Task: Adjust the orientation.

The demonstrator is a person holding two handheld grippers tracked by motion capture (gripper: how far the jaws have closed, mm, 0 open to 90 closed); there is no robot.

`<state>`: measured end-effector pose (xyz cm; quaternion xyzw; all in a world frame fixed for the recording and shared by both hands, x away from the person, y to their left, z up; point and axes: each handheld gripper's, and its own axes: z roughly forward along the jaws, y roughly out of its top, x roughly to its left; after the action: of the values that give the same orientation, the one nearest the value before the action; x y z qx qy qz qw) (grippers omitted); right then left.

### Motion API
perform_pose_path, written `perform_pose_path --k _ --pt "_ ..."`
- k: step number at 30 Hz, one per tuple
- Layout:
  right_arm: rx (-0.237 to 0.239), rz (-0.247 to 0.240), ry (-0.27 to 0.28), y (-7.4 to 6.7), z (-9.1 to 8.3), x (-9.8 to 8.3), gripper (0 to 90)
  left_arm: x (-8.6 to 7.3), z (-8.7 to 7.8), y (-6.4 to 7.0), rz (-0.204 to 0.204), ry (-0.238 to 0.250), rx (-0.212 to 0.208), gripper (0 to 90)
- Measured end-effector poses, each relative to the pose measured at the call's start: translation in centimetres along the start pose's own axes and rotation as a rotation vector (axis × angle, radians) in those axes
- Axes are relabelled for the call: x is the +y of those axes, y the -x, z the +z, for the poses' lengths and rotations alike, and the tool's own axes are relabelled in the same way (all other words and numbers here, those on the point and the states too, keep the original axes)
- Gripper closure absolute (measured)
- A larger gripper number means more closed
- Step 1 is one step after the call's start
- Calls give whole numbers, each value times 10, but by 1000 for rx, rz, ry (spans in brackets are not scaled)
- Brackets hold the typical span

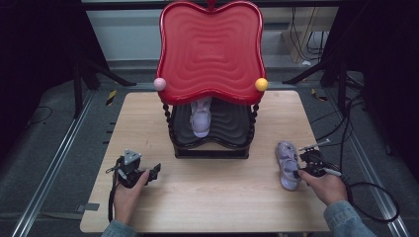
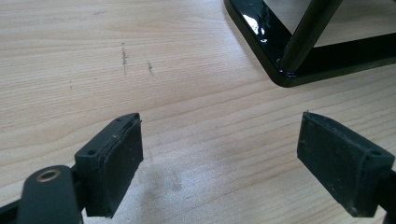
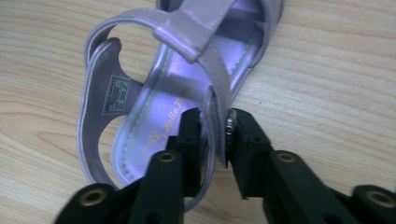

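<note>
Pale wood covers the worktop (image 1: 207, 197), where a red-topped shoe rack (image 1: 210, 49) stands toward the far edge with one lilac sandal (image 1: 200, 118) on its black lower shelf. A second sandal (image 1: 287, 165) lies near the right edge, touching the right tongs (image 1: 302, 165). The left tongs (image 1: 154, 172) sit near the front left corner.

Left gripper view: the left tongs (image 2: 219, 163) are spread wide over bare wood, the rack's black base (image 2: 280, 51) beyond.

Right gripper view: the right tongs (image 3: 217, 140) are clenched on the sandal's side strap (image 3: 215, 107).

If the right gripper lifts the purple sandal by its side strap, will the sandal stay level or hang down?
The right gripper pinches only the thin side strap of the purple sandal, so the sole will probably tilt and dangle. The strap looks soft and glossy, so it may bend or slip. The sandal seems light.
</note>
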<state>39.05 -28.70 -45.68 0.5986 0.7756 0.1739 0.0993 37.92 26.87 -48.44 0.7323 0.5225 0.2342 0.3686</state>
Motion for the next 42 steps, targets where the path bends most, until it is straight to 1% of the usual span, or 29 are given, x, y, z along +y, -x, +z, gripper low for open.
perform_pose_path --k 2,3,4,7,8,9,10,11,14,15,16,17,19,20,21,23,24,27,30,34,35,37,38,39,40,42 --pt "-9 -8 6 0 -2 0 798 0 0 0 -2 0 2 138" --pt "-13 -27 11 0 -5 0 805 0 0 -1 -3 0 2 138" --pt "-8 -30 12 -1 -7 -1 811 0 0 -1 -4 3 4 137" --pt "7 -78 26 -5 -16 -5 823 0 0 -1 -2 3 8 139" --pt "14 -92 26 -9 -20 -7 823 0 0 -1 -2 2 9 139" --pt "32 -156 36 -20 -29 -10 824 0 0 -1 -2 2 9 139" --pt "32 -156 36 -20 -29 -10 824 0 0 -1 -3 2 9 139" --pt "41 -173 37 -25 -31 -11 824 0 0 -1 -1 2 9 139" --pt "94 -248 46 -47 -41 -13 824 0 0 -1 0 2 11 140" --pt "111 -290 52 -56 -43 -12 824 0 0 -1 0 1 11 140" --pt "125 -309 58 -62 -43 -10 824 1 1 -1 1 0 11 140" --pt "149 -340 64 -71 -42 -6 824 1 1 -1 1 2 11 140" --pt "183 -383 71 -84 -38 1 823 1 1 -2 2 1 10 139" --pt "202 -420 77 -94 -33 7 823 1 1 -2 0 0 11 140" --pt "211 -439 79 -100 -30 11 823 1 0 -3 1 2 12 140" --pt "245 -511 80 -119 -17 25 823 0 0 -4 -3 3 11 140" --pt "245 -511 80 -119 -17 25 823 0 0 -4 -7 3 11 140" --pt "264 -561 54 -129 -5 34 823 0 0 -5 -8 3 13 139" --pt "247 -596 16 -130 4 36 820 0 0 -5 -7 2 12 140" --pt "241 -615 -16 -126 9 34 818 0 1 -4 -1 -2 11 140" --pt "226 -624 -24 -126 10 34 815 0 1 -4 -1 -2 11 140" --pt "208 -634 -61 -127 13 31 813 0 1 -3 0 -3 12 140" --pt "201 -634 -72 -127 14 31 813 0 1 -3 -1 -3 11 140" --pt "194 -645 -83 -127 15 30 813 0 1 -3 1 -3 12 140" --pt "183 -643 -89 -127 16 30 811 0 1 -3 1 -3 12 140" --pt "185 -640 -89 -127 15 30 804 0 2 -3 -1 -3 10 140"
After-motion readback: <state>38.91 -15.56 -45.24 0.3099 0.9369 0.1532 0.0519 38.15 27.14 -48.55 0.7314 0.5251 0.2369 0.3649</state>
